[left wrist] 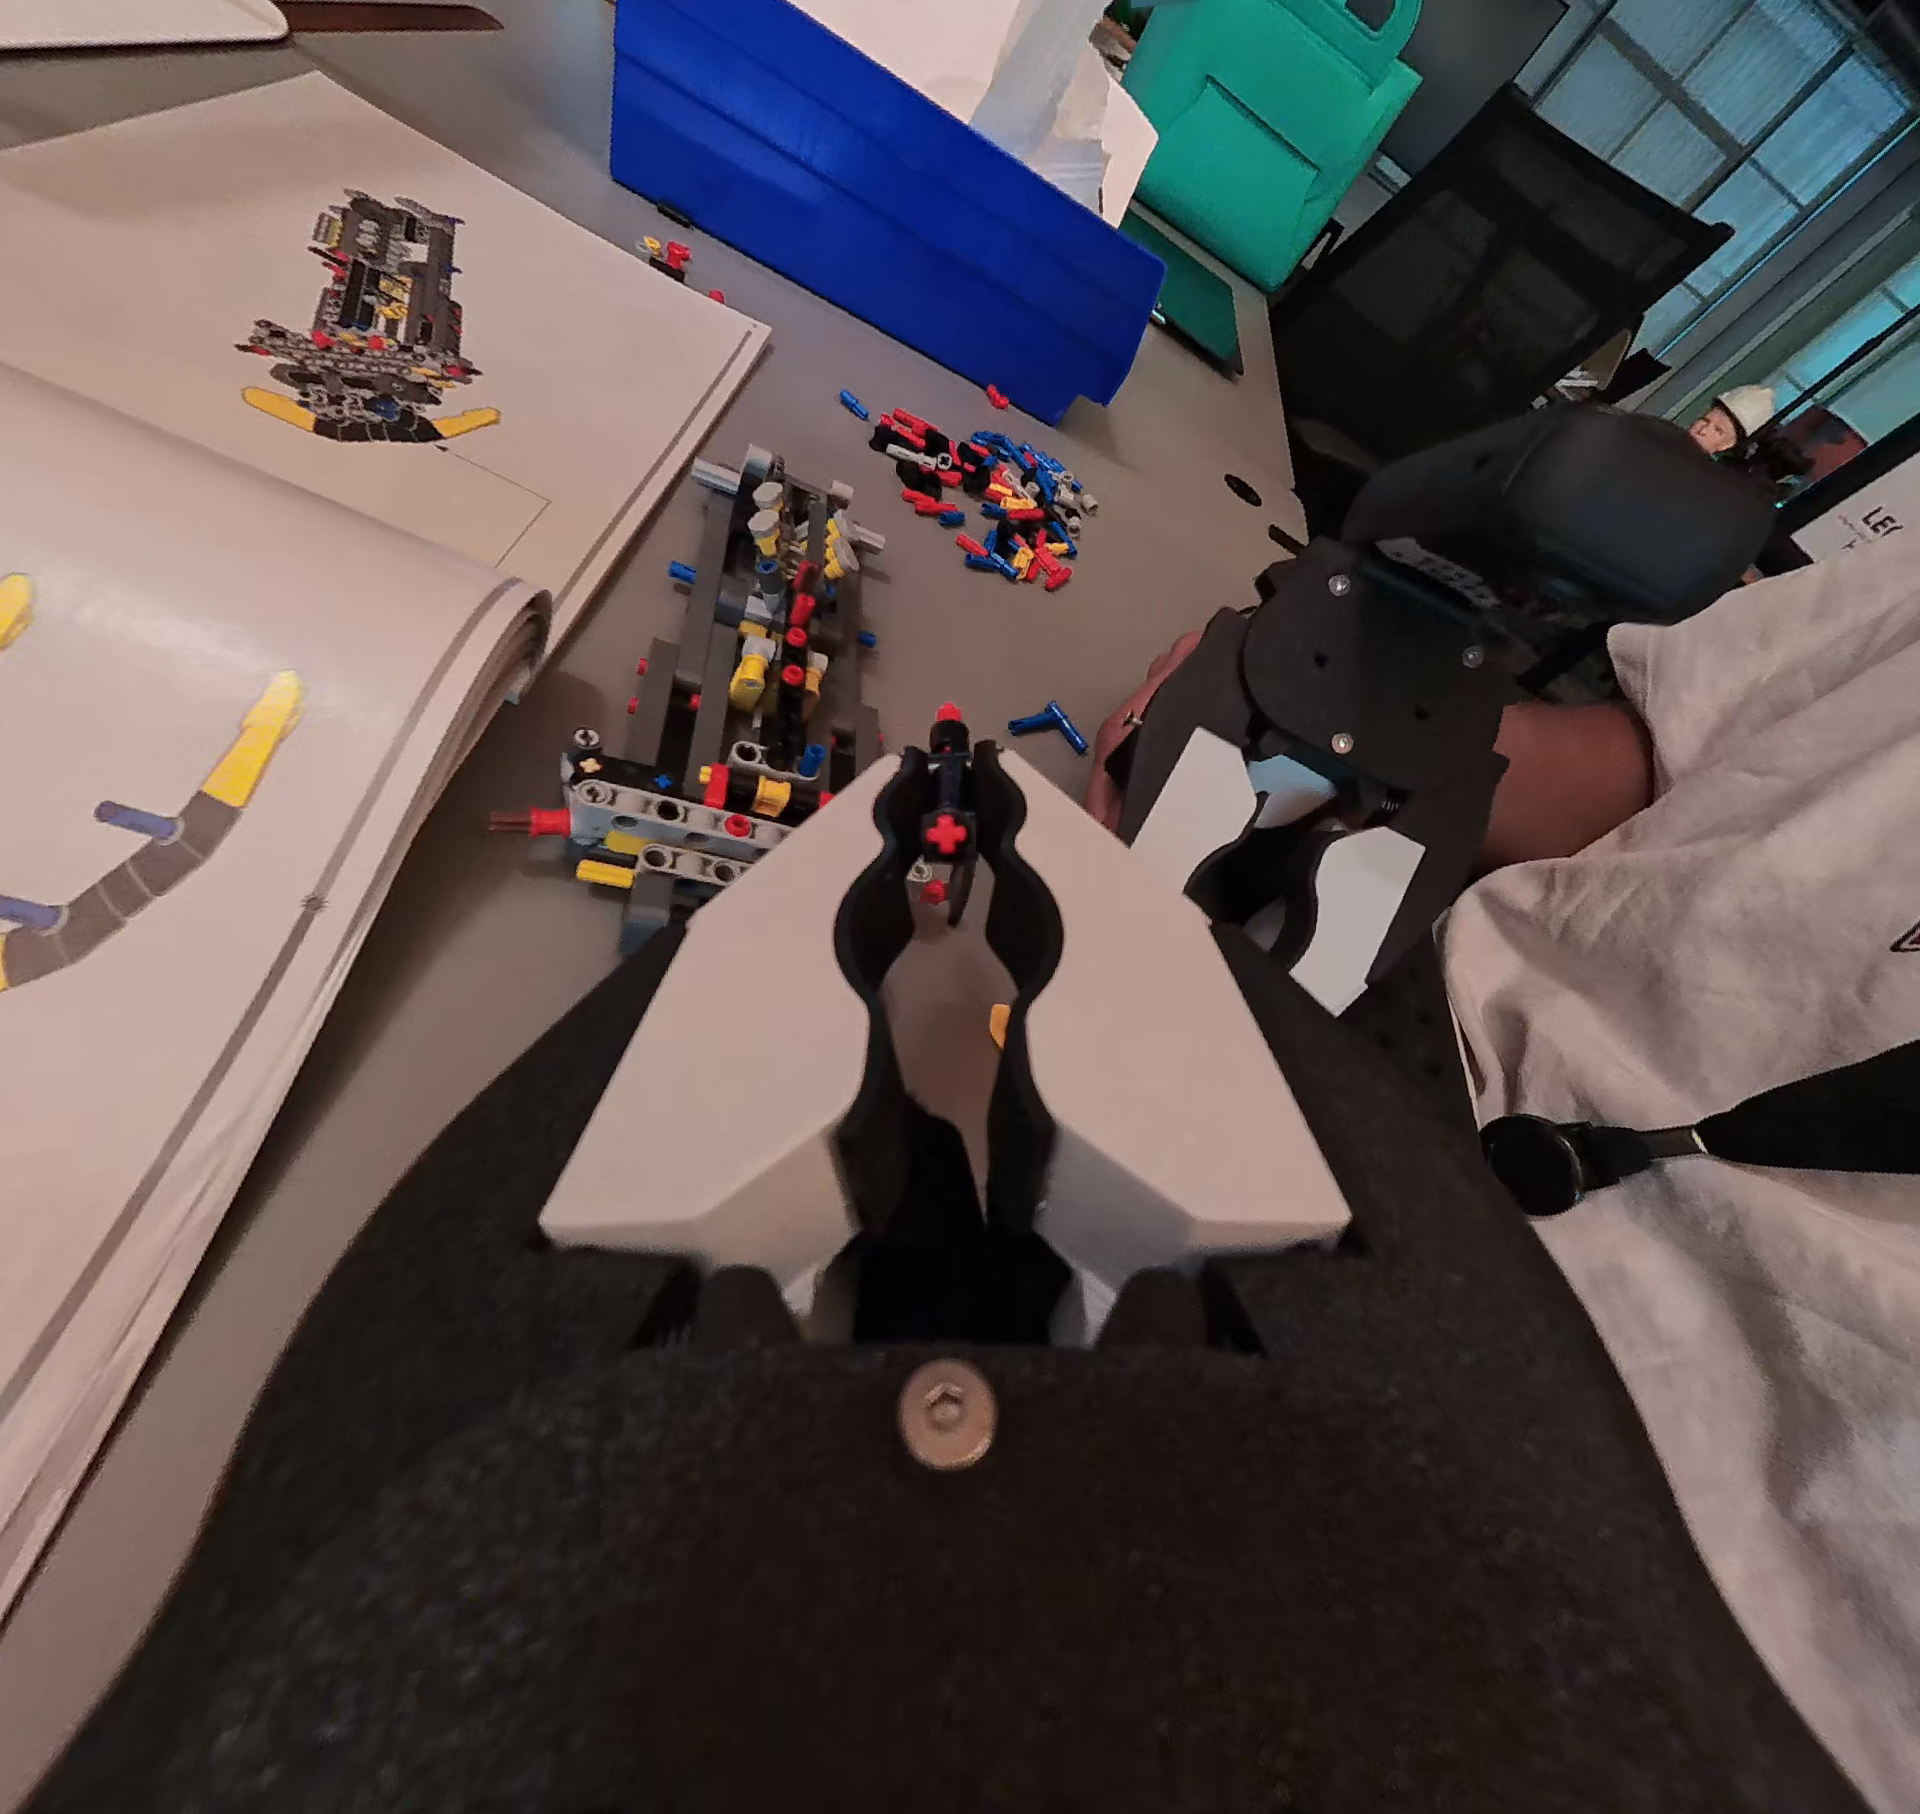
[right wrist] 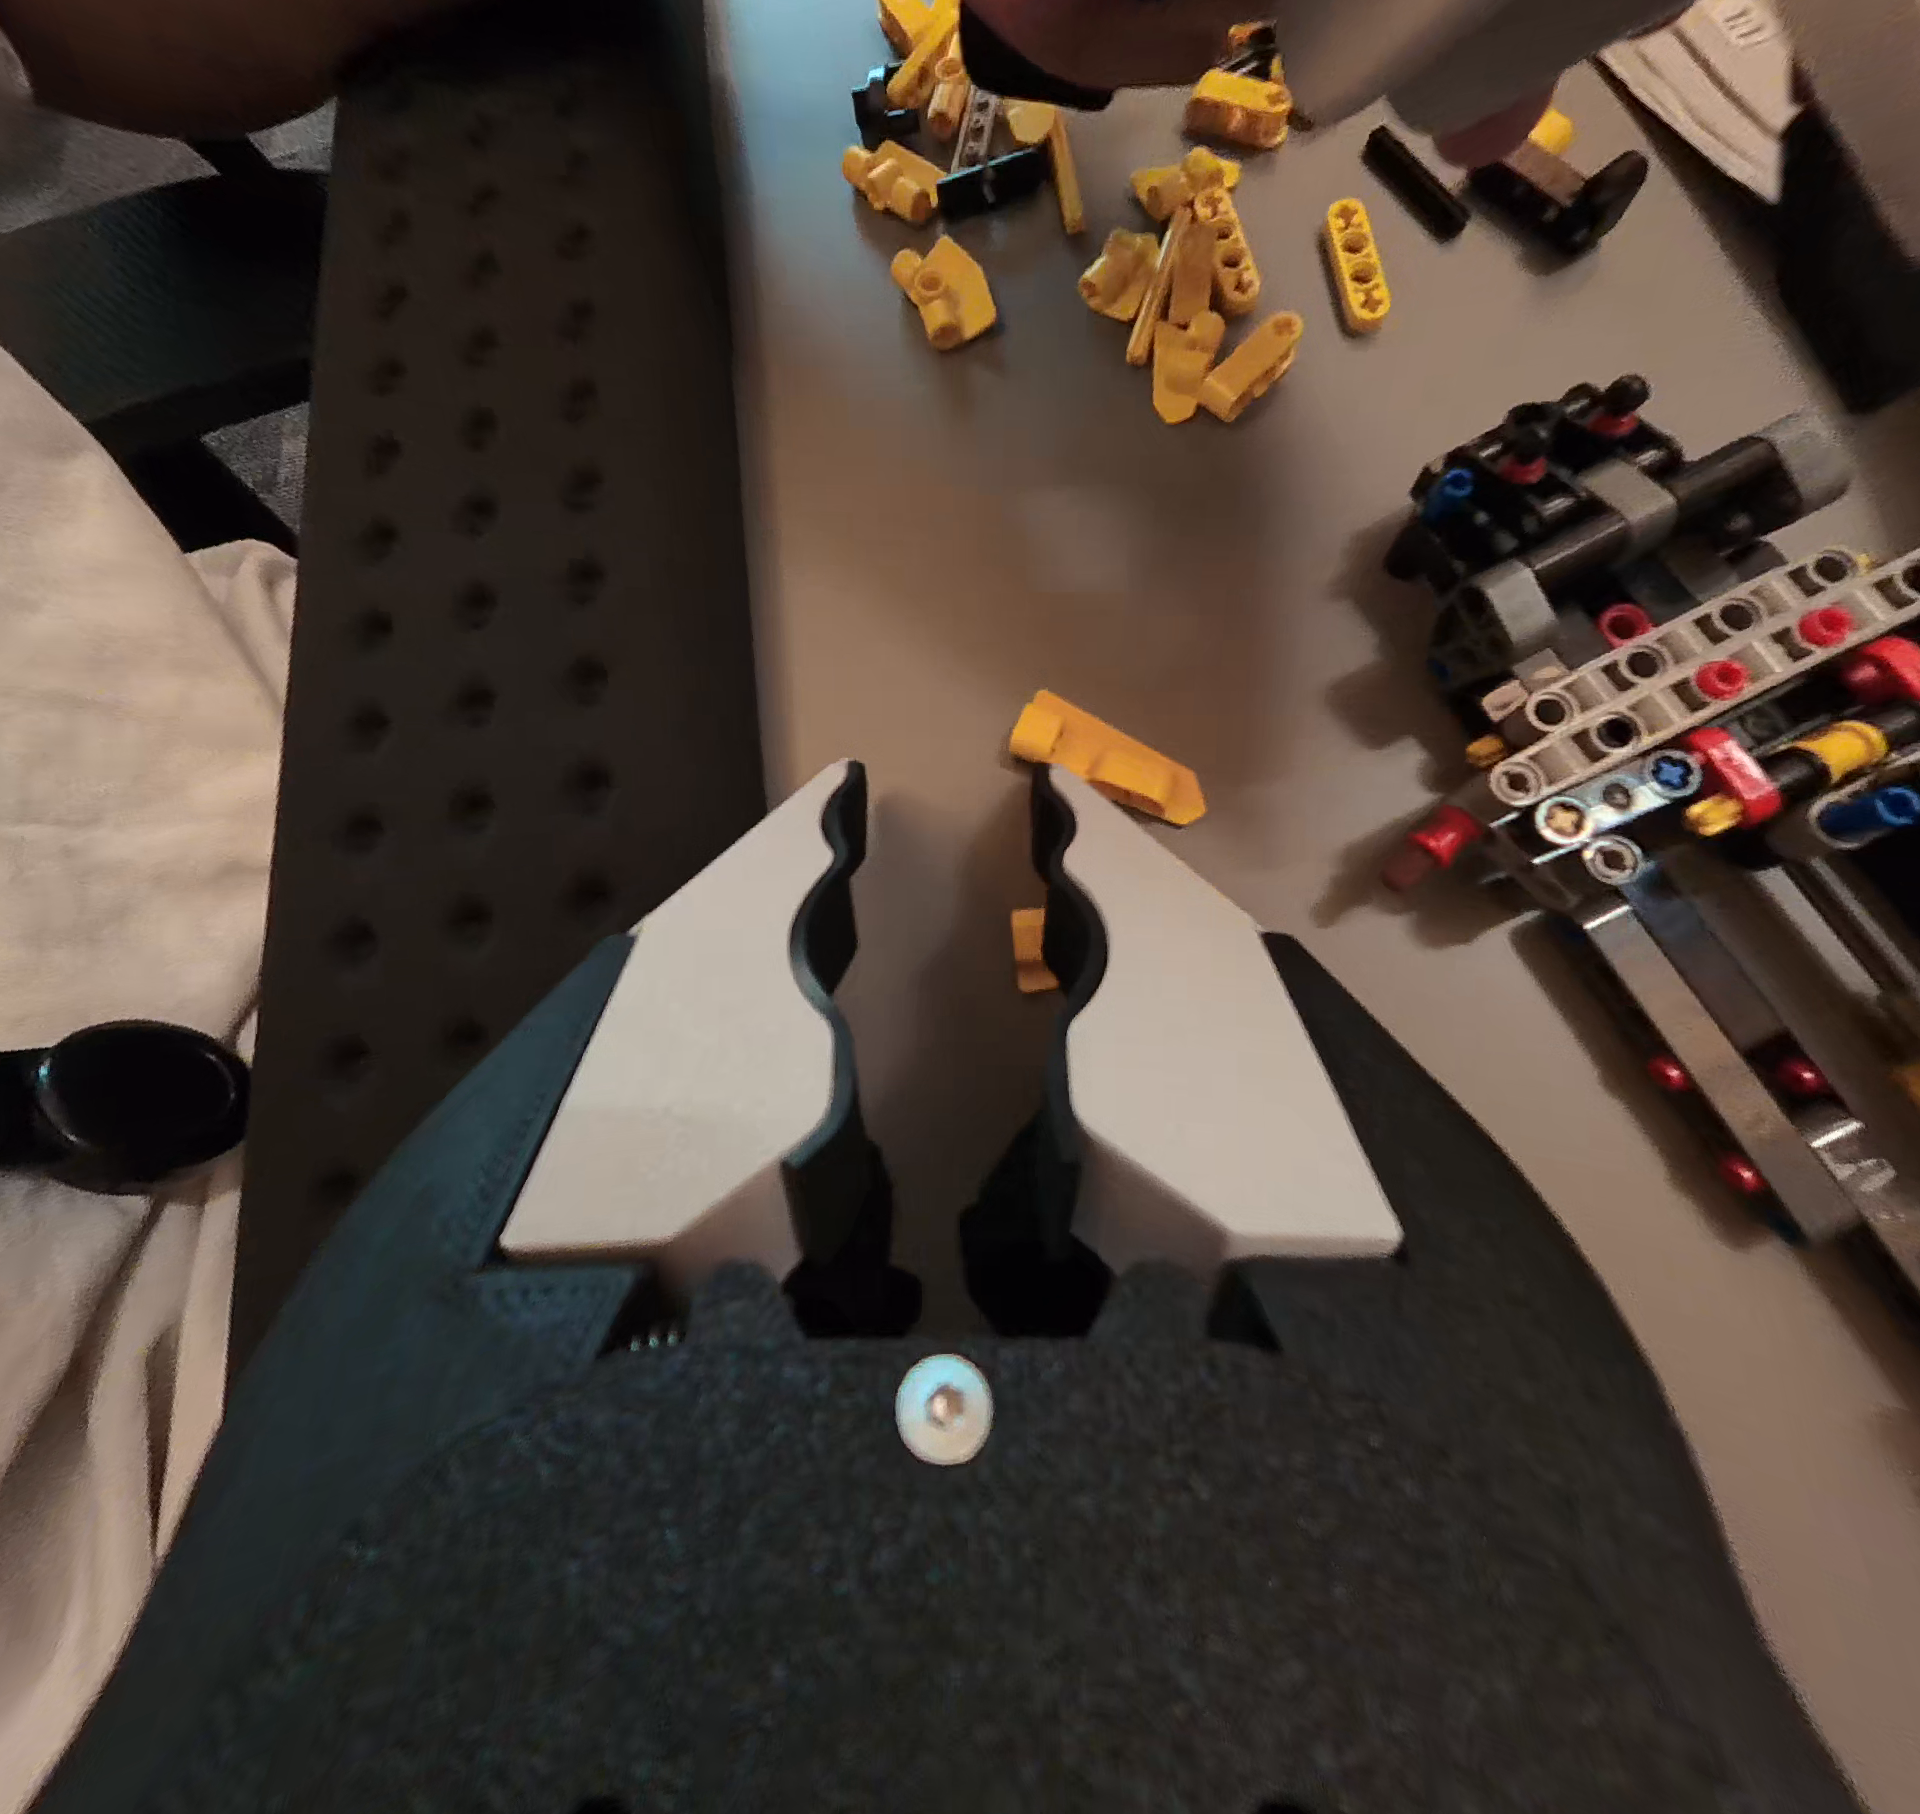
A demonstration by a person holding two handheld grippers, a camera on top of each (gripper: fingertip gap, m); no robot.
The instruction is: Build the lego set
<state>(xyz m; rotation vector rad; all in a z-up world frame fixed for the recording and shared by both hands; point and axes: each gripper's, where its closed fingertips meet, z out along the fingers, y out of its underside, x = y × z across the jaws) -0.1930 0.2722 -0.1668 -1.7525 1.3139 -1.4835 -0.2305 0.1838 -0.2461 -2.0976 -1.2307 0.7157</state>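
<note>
My left gripper [left wrist: 943,777] pinches a small dark-blue-and-red lego pin assembly [left wrist: 945,808] just above the grey-and-black half-built lego chassis [left wrist: 743,684] on the grey table [right wrist: 1039,538], beside the open instruction booklet [left wrist: 312,538], while my right gripper [right wrist: 948,788] gapes empty beside a yellow wedge-shaped lego piece [right wrist: 1107,756]

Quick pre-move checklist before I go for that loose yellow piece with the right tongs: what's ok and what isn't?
1. Left tongs holding the small black-and-red assembly: ok, clamped.
2. Right tongs free: ok, open, nothing between them.
3. Yellow piece reachable: ok, flat on the table just past the right fingertip.
4. Piece lined up in the gap: not ok, it lies off to the right.
5. Chassis build clear of the path: ok, apart to the right.
6. Second yellow bit beside the finger: cannot tell what it is.
</note>
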